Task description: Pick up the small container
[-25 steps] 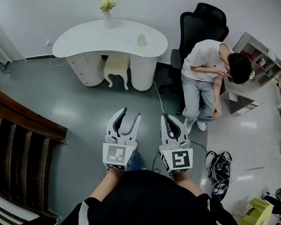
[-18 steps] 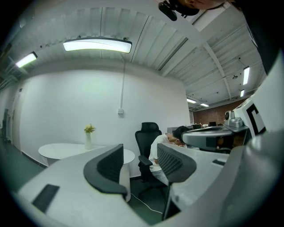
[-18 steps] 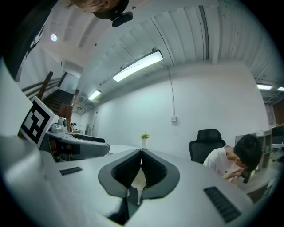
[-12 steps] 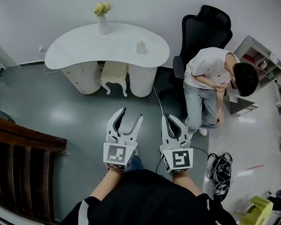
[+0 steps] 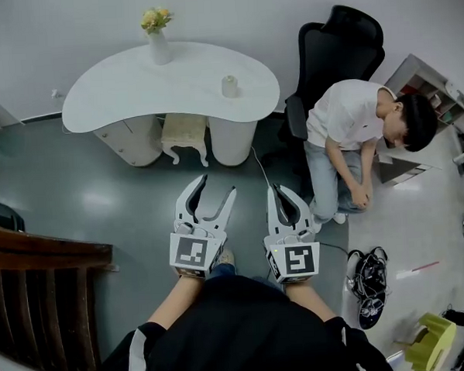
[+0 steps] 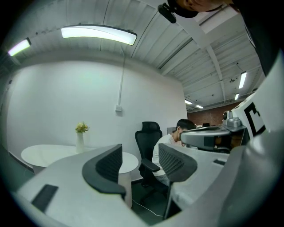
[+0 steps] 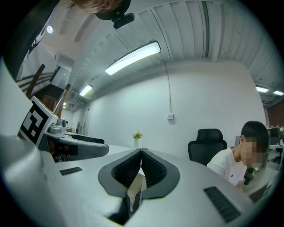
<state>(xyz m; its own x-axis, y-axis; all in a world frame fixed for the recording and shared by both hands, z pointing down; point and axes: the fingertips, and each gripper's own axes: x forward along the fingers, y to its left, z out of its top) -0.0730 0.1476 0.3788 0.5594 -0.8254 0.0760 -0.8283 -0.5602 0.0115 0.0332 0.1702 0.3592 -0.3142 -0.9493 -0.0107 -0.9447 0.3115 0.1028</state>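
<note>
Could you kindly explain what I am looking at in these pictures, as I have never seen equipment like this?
There is no robot here: someone carries two hand-held two-jaw tools. The top-down picture comes from a camera on that wearer's head. The other two come from cameras riding on the tools, looking along their jaws. The left tool is open, its jaws having just been opening, with nothing between them. The right tool is shut and empty. Ahead stands a white table bearing a small container and a vase of flowers. A seated person is at the right, by a black chair.
</note>
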